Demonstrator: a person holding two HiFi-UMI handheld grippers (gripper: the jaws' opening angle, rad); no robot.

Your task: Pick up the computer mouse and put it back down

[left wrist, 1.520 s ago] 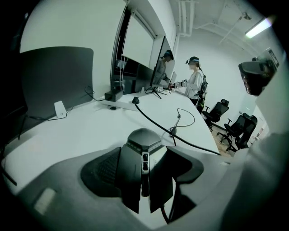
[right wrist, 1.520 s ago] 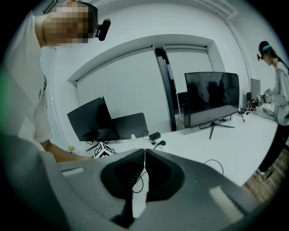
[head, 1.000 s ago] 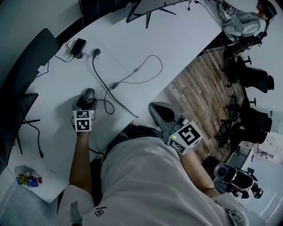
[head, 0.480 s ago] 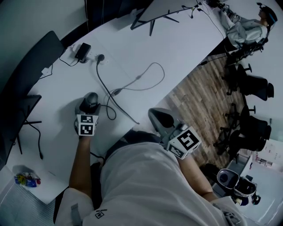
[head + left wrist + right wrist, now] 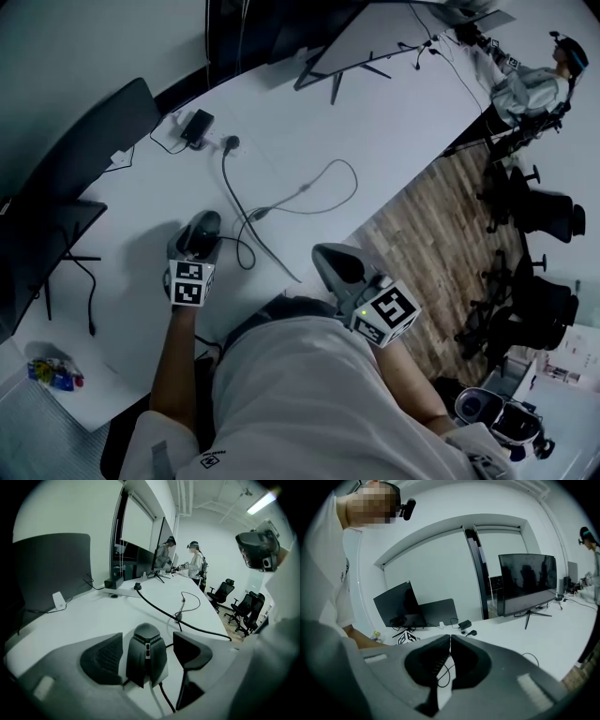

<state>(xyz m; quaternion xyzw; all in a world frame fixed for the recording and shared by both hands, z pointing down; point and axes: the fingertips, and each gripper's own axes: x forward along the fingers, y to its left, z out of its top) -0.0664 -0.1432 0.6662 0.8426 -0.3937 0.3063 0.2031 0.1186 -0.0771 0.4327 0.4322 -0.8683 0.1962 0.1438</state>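
The computer mouse (image 5: pixel 145 656) is dark matt plastic, with a faint sheen on its crown. The desk (image 5: pixel 394 112) is smooth, matt white. The thick cable (image 5: pixel 161 610) looks like black rubber. The floor (image 5: pixel 422 206) is wood-grain planking, and the T-shirt (image 5: pixel 300 394) is light cloth.

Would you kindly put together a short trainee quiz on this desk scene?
1. True or false: the right gripper is open.
2. What sits between the fingers of the left gripper? A) a cup B) a mouse C) nothing
3. Fill in: the mouse lies on the white ____.
Key: 1 false, it is shut. 2 B; the fingers have just been opening and do not grip it. 3 table.
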